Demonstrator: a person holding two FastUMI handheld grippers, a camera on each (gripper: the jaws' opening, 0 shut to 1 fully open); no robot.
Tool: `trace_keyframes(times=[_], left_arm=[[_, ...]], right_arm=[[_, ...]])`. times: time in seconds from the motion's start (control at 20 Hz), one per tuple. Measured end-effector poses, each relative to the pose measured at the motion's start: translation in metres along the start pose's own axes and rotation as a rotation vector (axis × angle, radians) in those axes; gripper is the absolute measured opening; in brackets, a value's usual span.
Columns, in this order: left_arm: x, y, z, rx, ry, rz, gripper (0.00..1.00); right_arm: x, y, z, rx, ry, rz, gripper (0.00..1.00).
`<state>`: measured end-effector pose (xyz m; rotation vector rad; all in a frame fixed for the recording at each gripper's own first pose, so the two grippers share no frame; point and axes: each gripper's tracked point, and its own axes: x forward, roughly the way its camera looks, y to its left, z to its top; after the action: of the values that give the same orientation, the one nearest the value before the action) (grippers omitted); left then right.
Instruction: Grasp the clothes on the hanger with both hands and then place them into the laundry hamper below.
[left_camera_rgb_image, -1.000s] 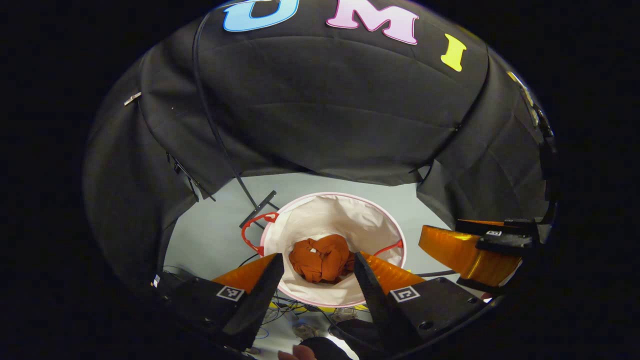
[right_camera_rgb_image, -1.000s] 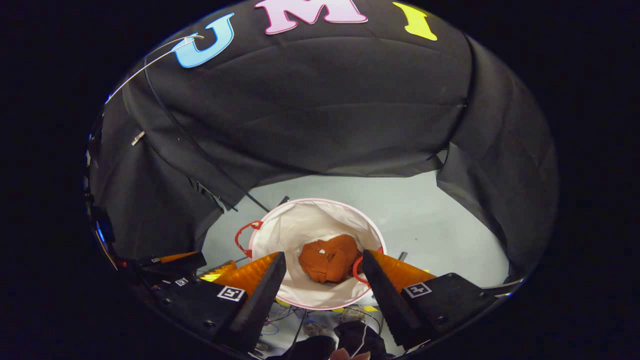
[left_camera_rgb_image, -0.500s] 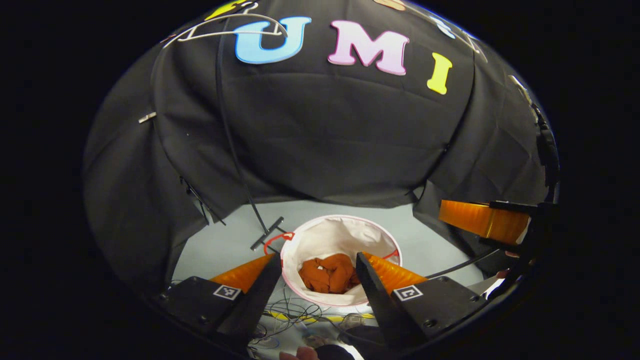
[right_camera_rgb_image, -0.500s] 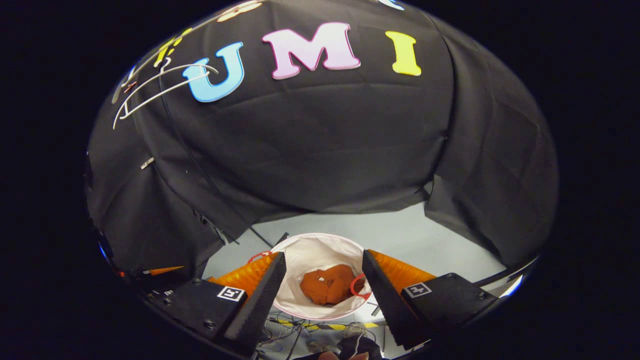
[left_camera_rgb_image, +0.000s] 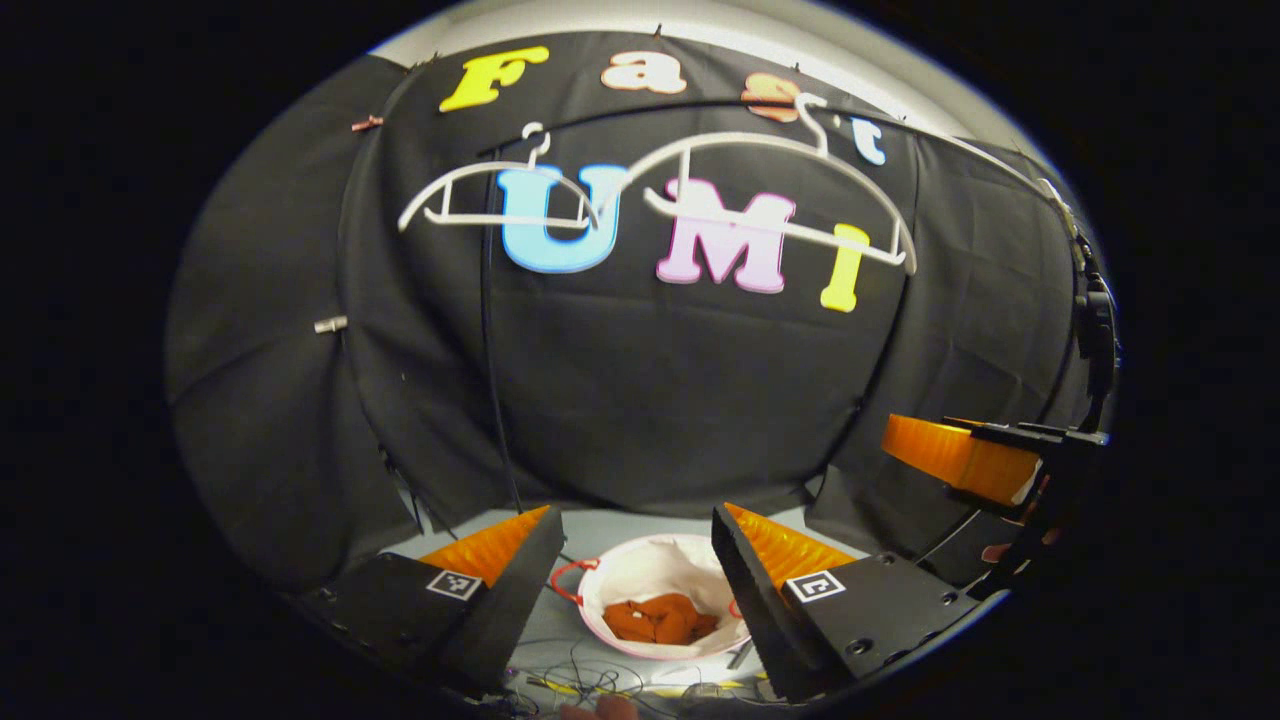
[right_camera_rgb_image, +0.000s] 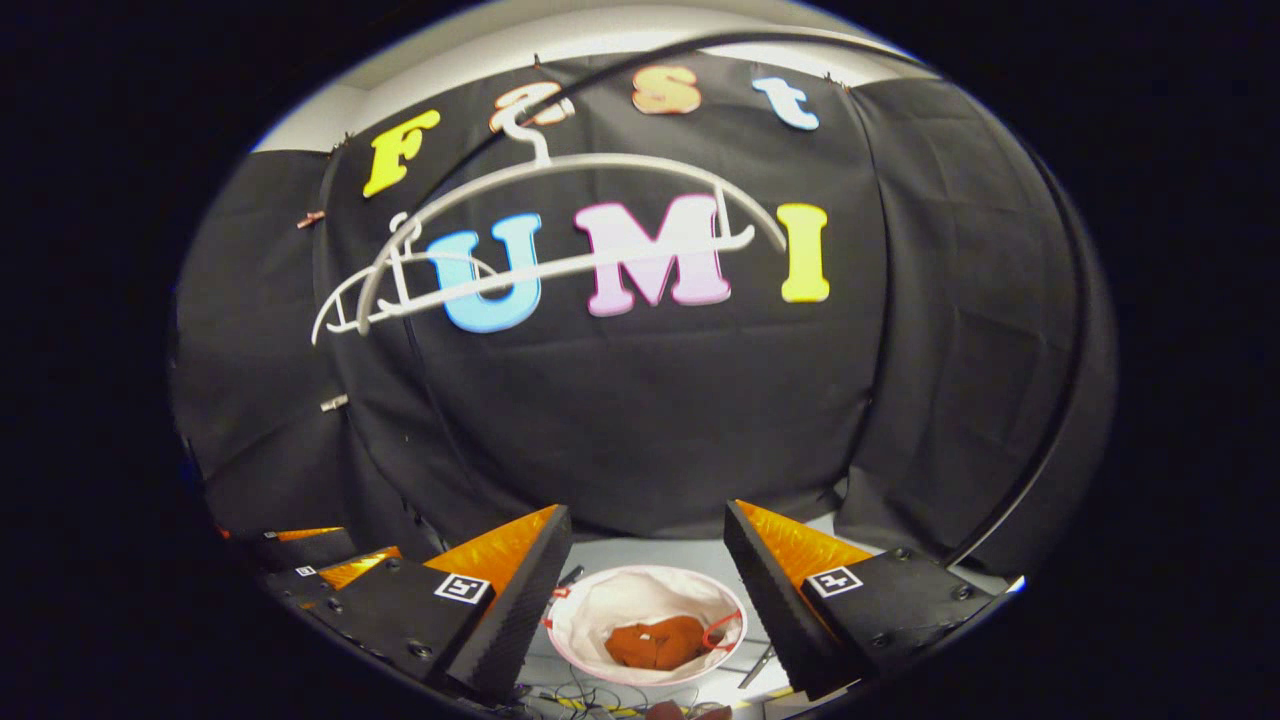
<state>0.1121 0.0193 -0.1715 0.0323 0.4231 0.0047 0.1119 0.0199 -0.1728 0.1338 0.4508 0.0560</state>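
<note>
A rust-orange garment (left_camera_rgb_image: 660, 620) (right_camera_rgb_image: 656, 641) lies crumpled at the bottom of the white laundry hamper (left_camera_rgb_image: 640, 568) (right_camera_rgb_image: 610, 603), which has a pink rim and red handles. Two bare white hangers (left_camera_rgb_image: 790, 190) (right_camera_rgb_image: 560, 215) hang high up in front of the black cloth, the smaller one (left_camera_rgb_image: 495, 195) to the left. My left gripper (left_camera_rgb_image: 632, 525) is open with nothing between its fingers, well above the hamper. My right gripper (right_camera_rgb_image: 648, 525) is open too and holds nothing. In the left gripper view the right gripper (left_camera_rgb_image: 985, 460) shows at the right edge.
The hamper stands on a pale grey floor (right_camera_rgb_image: 690, 550). Loose cables (left_camera_rgb_image: 590, 680) and yellow-black tape lie on the floor at its near side. A thin black pole (left_camera_rgb_image: 490, 380) runs down the cloth wall to a foot beside the hamper. Black cloth walls close in all around.
Both grippers have risen and tilted up, away from the hamper. The hamper with the garment has shrunk toward the bottom of both views and the bare hangers have come into sight.
</note>
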Motion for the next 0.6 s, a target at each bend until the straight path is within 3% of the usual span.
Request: trace_keyframes(times=[0.2,0.35,0.45,0.55,0.6], left_arm=[[-0.044,0.001,0.055,-0.022,-0.135,-0.033,0.95],[-0.077,-0.005,0.099,-0.023,-0.247,-0.056,0.9],[-0.102,-0.013,0.124,-0.025,-0.316,-0.083,0.94],[-0.12,-0.016,0.143,-0.027,-0.381,-0.093,0.9],[-0.126,-0.017,0.148,-0.028,-0.394,-0.096,0.94]], right_arm=[[-0.05,0.013,0.05,0.009,-0.141,0.043,0.99],[-0.087,0.021,0.093,-0.037,-0.266,0.045,0.98],[-0.108,0.026,0.12,-0.059,-0.34,0.037,0.98],[-0.13,0.028,0.14,-0.063,-0.407,0.024,1.0],[-0.139,0.028,0.149,-0.074,-0.441,0.021,0.98]])
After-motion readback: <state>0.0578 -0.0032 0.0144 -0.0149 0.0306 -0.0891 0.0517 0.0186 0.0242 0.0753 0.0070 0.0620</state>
